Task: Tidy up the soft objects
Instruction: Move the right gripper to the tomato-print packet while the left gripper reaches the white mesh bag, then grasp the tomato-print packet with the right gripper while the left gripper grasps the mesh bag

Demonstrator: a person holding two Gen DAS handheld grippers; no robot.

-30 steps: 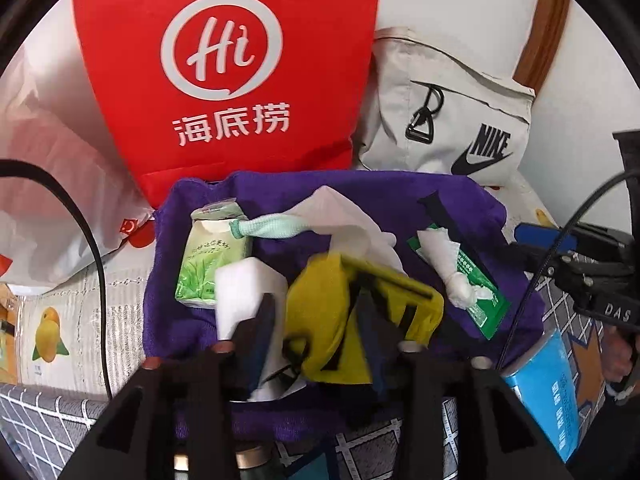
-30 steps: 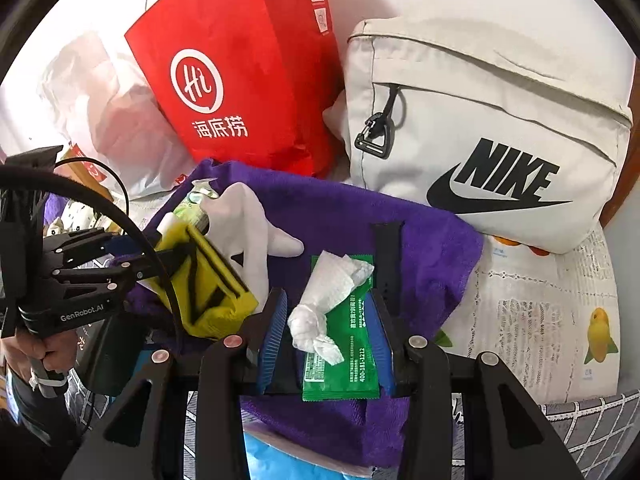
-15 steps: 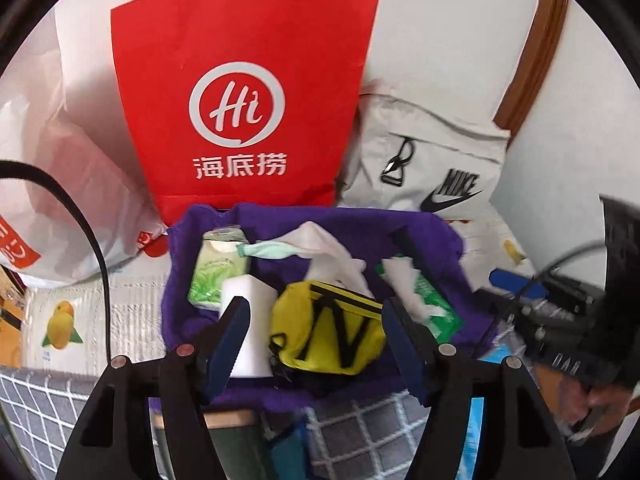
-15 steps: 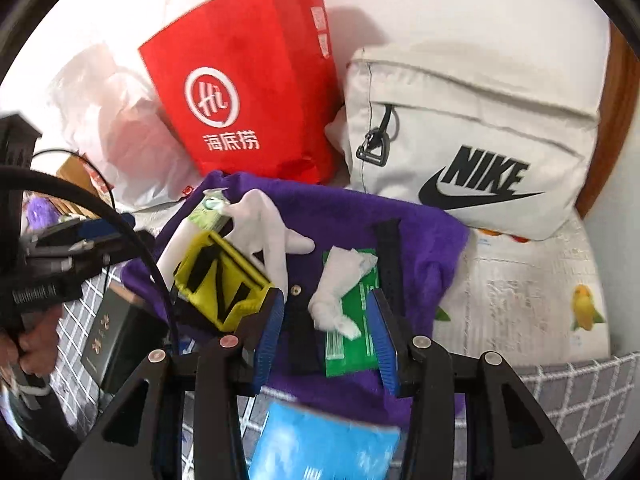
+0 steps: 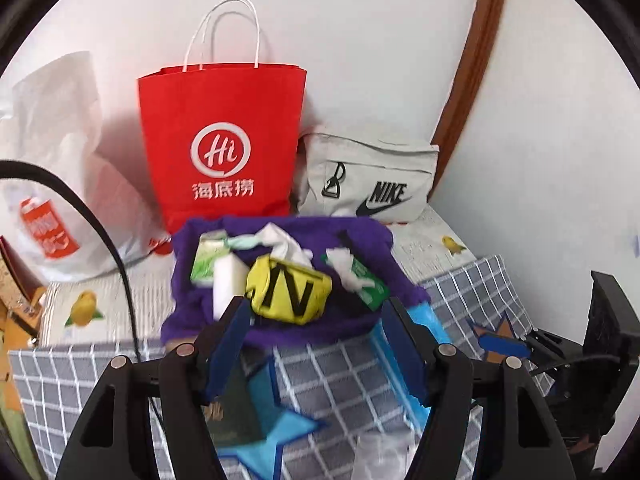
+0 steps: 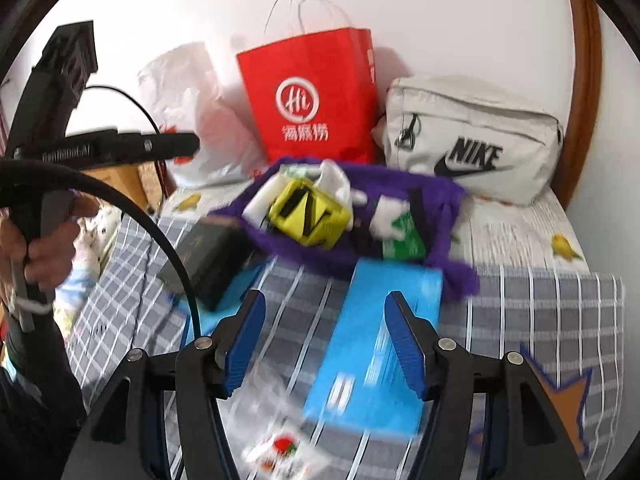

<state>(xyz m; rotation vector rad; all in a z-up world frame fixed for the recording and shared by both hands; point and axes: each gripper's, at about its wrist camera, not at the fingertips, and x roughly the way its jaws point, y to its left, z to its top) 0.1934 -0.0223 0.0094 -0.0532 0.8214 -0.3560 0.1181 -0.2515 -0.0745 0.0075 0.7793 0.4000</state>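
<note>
A purple towel lies on the table with small soft things on it: a yellow pouch, a white sponge block, a green tissue pack, a white cloth and a green packet with crumpled tissue. My left gripper is open and empty, held back above the table's near side. My right gripper is open and empty over a blue box. The left gripper also shows at the left of the right wrist view.
A red paper bag, a grey Nike bag and a white plastic bag stand at the wall. A dark box and the blue box lie on the checked cloth. A small clear packet lies near.
Both grippers have pulled back and up from the purple towel and opened wider. The left let go of the yellow pouch; the things on the towel stay in place.
</note>
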